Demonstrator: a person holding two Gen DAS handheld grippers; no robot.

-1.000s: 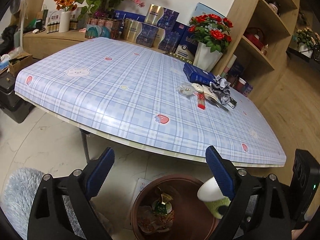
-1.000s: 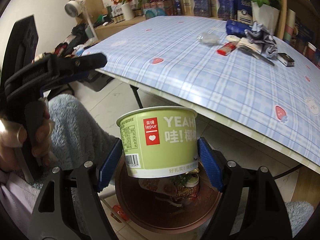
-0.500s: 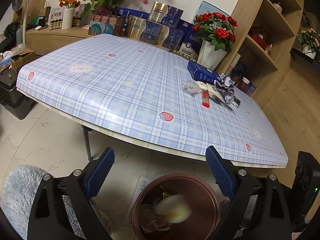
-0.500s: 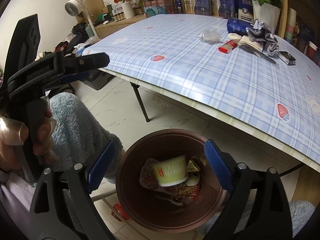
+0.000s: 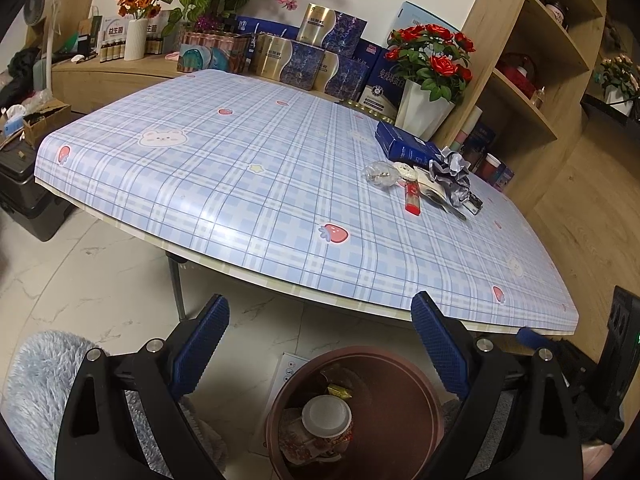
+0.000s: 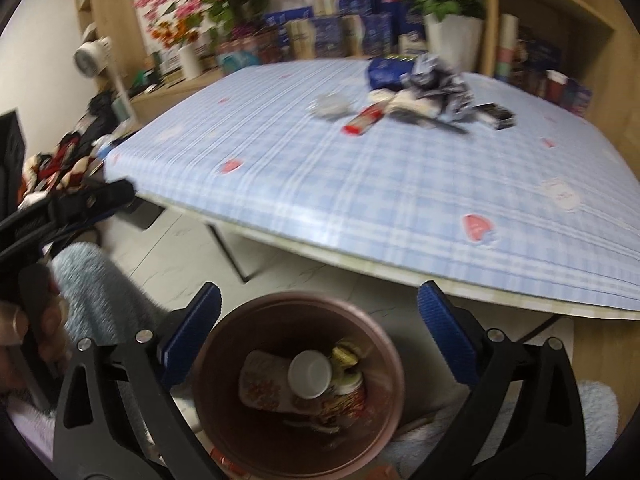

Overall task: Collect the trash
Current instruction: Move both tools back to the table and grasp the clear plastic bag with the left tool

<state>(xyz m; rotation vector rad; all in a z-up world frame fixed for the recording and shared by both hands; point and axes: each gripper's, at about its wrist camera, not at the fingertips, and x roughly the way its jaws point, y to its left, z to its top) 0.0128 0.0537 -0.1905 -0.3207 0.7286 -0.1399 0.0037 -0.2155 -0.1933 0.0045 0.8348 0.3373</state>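
Right wrist view: right gripper (image 6: 319,307) has its jaws opening, wide apart, nothing between the blue pads. Directly below the gap sits the brown bin (image 6: 224,344) on the floor. Inside it, the cup (image 6: 310,374) lies bottom-up on other wrappers, released and clear of both fingers. Bin rim falls between the two fingers with floor showing on the left side.

Beyond the bin, the near edge of the table (image 6: 400,200) runs from left to right, rising above the bin mouth; the bin stands just outside that edge, partly under it. A table leg stands left of the bin. View is motion-blurred.

Left wrist view: left gripper (image 5: 320,326) is released as well, jaws spread wide and empty. It hangs over the same bin (image 5: 424,392), with the cup (image 5: 326,416) visible inside. Pale tiled floor lies open to the left of the bin, up to a grey fluffy rug (image 5: 36,376) at the near left.

On the table, remaining litter (image 5: 416,184) clusters at the far right: a clear crumpled wrapper, a red packet, crumpled silver foil, a blue box. It sits well back from the near edge. The wide left and middle of the tablecloth is bare. Shelving stands close along the right edge.
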